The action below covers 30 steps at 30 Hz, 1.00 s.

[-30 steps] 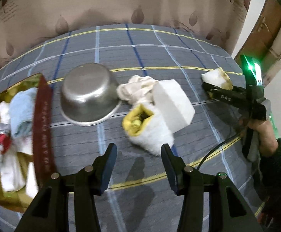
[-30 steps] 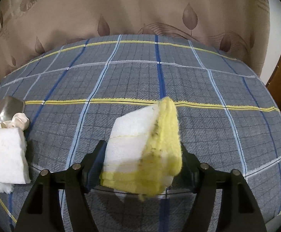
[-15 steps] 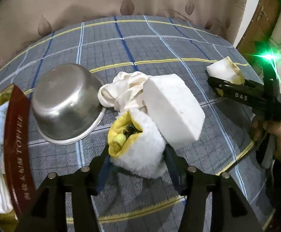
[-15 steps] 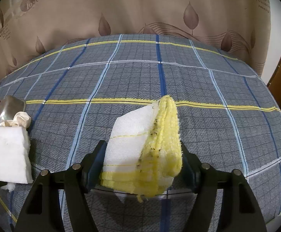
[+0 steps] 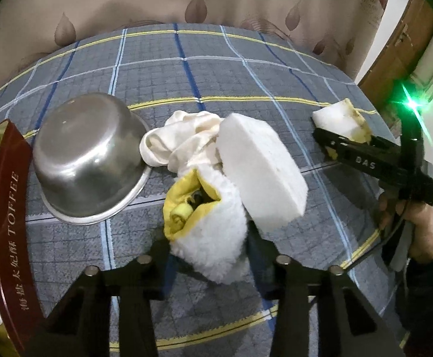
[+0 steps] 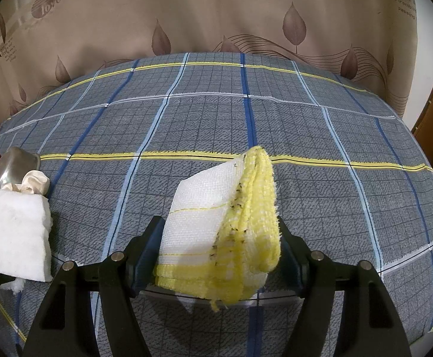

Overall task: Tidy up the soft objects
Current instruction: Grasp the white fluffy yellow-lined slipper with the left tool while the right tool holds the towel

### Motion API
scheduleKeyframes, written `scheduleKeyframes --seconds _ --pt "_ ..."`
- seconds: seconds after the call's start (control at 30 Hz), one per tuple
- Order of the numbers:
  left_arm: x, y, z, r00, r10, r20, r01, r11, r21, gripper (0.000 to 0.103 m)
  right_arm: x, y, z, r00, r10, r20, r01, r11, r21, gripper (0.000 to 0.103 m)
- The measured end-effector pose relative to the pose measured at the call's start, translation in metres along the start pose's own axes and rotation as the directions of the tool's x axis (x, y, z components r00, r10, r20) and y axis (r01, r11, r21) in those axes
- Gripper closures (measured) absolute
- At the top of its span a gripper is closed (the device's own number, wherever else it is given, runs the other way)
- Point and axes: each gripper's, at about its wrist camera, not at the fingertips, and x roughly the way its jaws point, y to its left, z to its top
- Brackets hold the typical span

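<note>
The fluffy white-and-yellow mitt (image 5: 213, 232), just right of the steel bowl (image 5: 88, 160), is now pinched as the left gripper (image 5: 209, 255) has just closed; lifting looks next. The right gripper (image 6: 219, 255) clamps a folded yellow cloth (image 6: 225, 238).

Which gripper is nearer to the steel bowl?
Left. The left gripper, whose jaws have just been closing around the fluffy white and yellow item, is just beside the steel bowl. The right gripper holds a folded yellow cloth much farther away.

Upturned steel bowl (image 5: 88, 160), leaf-print curtain (image 6: 216, 20)
</note>
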Motion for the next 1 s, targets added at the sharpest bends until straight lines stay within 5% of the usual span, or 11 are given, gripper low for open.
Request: scheduleKeyframes --seconds 0.5,1.0 --pt "-0.023 0.003 -0.012 1.0 -0.017 0.008 0.017 1.0 0.014 0.074 0.0 0.0 0.0 1.0 0.0 0.0 0.0 1.0 0.0 0.034" --pt "-0.049 0.008 -0.016 0.996 0.083 0.034 -0.085 0.996 0.04 0.074 0.0 0.0 0.0 1.0 0.0 0.0 0.0 1.0 0.0 0.034"
